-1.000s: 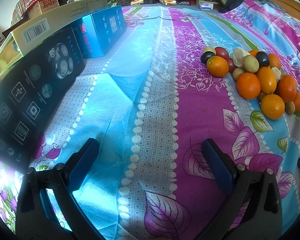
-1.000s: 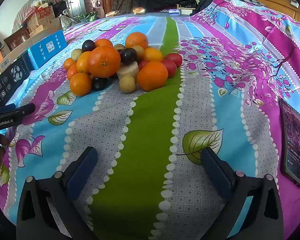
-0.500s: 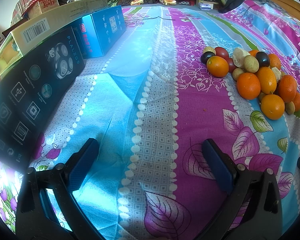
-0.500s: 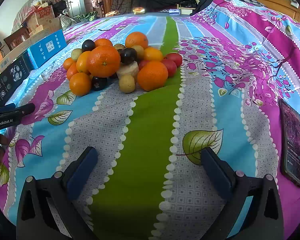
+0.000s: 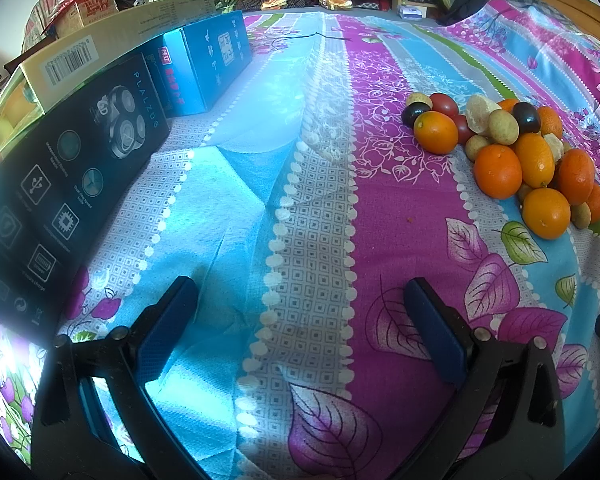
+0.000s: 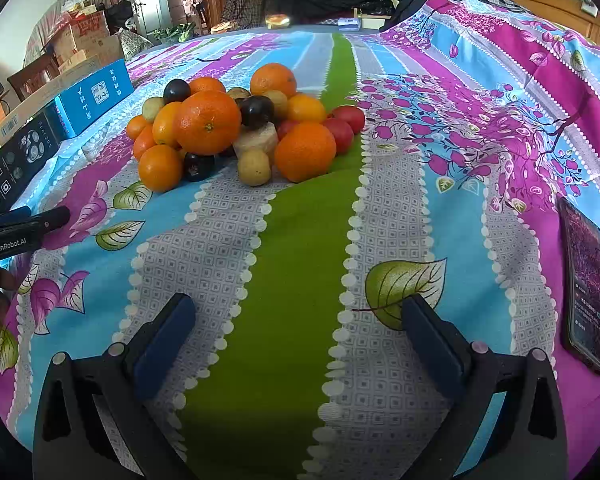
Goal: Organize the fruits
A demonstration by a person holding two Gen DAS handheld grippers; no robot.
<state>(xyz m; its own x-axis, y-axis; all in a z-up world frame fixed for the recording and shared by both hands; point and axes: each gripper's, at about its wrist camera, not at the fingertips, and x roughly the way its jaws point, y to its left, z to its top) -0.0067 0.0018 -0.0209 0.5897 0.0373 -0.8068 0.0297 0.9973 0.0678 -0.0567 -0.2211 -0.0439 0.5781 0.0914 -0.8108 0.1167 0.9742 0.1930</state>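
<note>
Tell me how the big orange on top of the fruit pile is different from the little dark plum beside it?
The big orange is bright orange with dimpled skin; the dark plum is almost black and shiny smooth. The orange is much bigger than the plum. Both are round and sit in the same pile, touching other fruit.

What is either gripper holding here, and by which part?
Nothing is held. The left gripper and right gripper are both open with only the bedsheet between their fingers. The fruit pile lies untouched ahead.
</note>
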